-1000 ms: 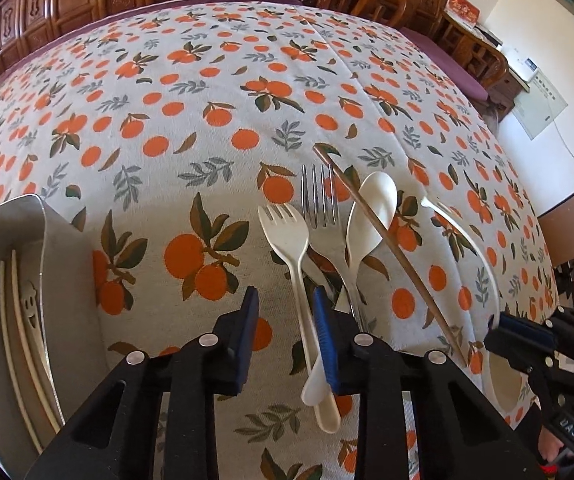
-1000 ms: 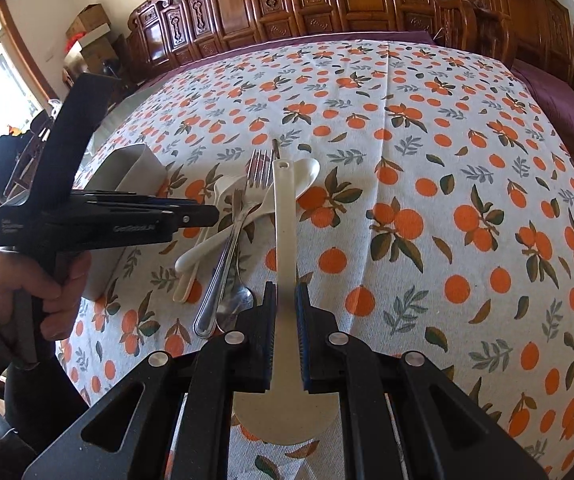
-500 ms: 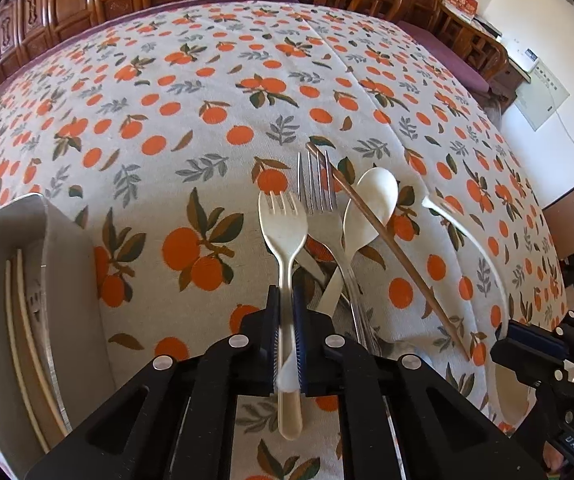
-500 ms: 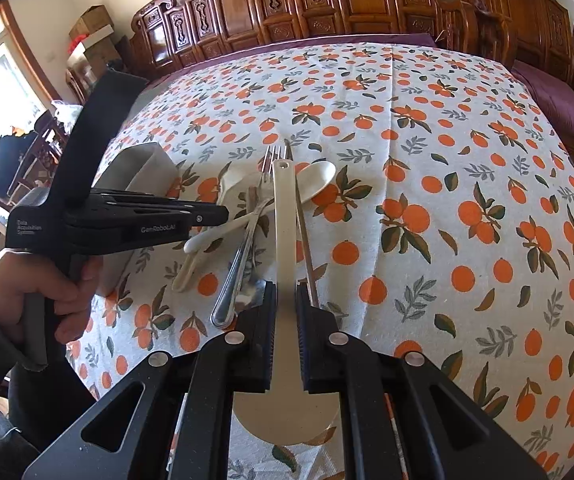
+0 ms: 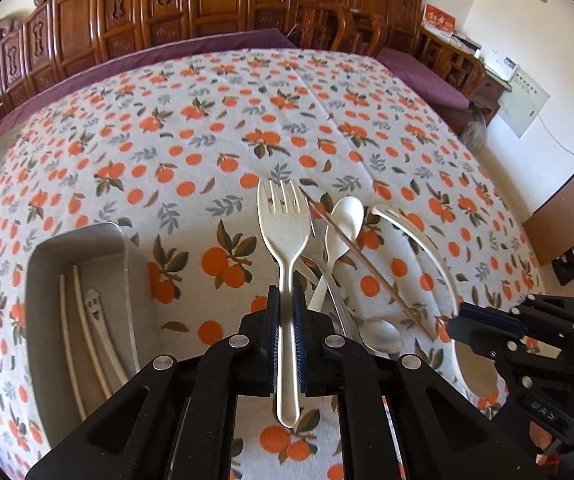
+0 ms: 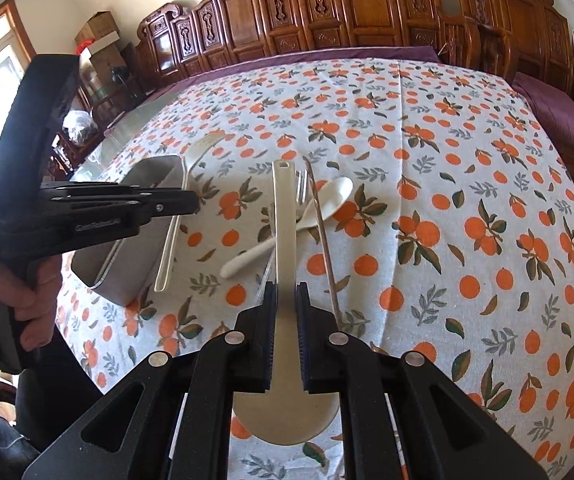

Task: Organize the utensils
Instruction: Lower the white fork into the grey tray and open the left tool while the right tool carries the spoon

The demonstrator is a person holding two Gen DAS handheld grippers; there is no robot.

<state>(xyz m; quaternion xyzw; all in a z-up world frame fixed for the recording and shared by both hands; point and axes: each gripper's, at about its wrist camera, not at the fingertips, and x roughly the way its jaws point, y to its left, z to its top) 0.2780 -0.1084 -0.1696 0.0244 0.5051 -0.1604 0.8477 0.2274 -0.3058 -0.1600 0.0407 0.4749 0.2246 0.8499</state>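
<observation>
Orange-patterned cloth covers the table (image 5: pixel 215 128); above it the left claw (image 5: pixel 285 344) pinches a cream fork (image 5: pixel 285 236) by its handle, seemingly lifted, while the right claw (image 6: pixel 286 336) clamps a cream ladle (image 6: pixel 285 216).

Left gripper (image 5: pixel 286 330) is clamping tight, angling steeply downward; right gripper (image 6: pixel 286 326) is gripping too, while a hand (image 6: pixel 15 300) is squeezing the left handle.
</observation>
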